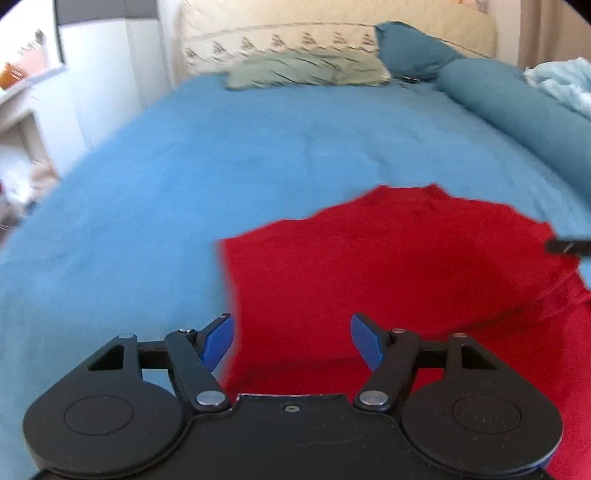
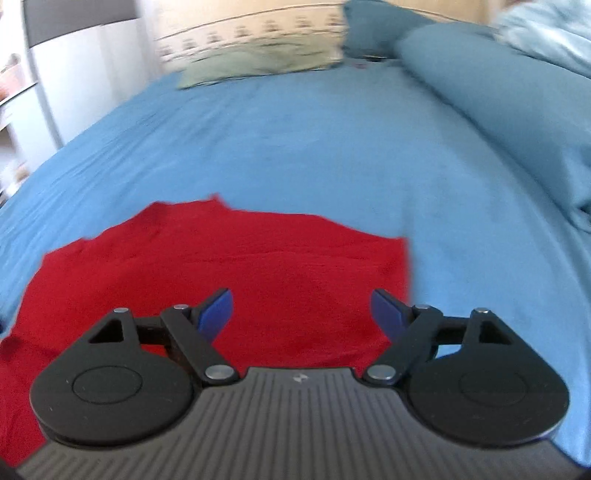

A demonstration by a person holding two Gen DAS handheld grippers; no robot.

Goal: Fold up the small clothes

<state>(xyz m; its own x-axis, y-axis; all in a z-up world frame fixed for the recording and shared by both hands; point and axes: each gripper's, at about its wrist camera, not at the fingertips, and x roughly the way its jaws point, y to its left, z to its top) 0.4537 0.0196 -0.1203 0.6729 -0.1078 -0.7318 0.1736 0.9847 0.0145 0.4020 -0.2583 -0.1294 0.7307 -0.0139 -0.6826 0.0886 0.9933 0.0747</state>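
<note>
Over at the left edge of the room stands a white shelf unit (image 1: 22, 110), and beside it the bed (image 1: 184, 166) stretches away under a blue sheet toward a cream headboard (image 1: 332, 26). The left claw (image 1: 291, 341) hangs over the near part of the bed with its blue-padded fingers (image 1: 218, 341) spread wide and gripping nothing; its left finger sits over the sheet right at the cloth's left edge, its right finger over the red fabric. The red garment (image 1: 388, 266) lies spread on the sheet close to the near side of the bed, with a fold line running across it and its far edge uneven. The right claw (image 2: 301, 317) is likewise wide apart and empty, poised above the garment's right portion, its right finger (image 2: 388, 314) near the cloth's right edge (image 2: 404, 266). Farther back, a pale green pillow (image 1: 306, 68) rests against the headboard, a teal pillow (image 1: 410, 48) next to it, and a long teal bolster (image 1: 517, 107) runs down the right side, with a light blue blanket (image 1: 565, 85) bunched beyond it.
</note>
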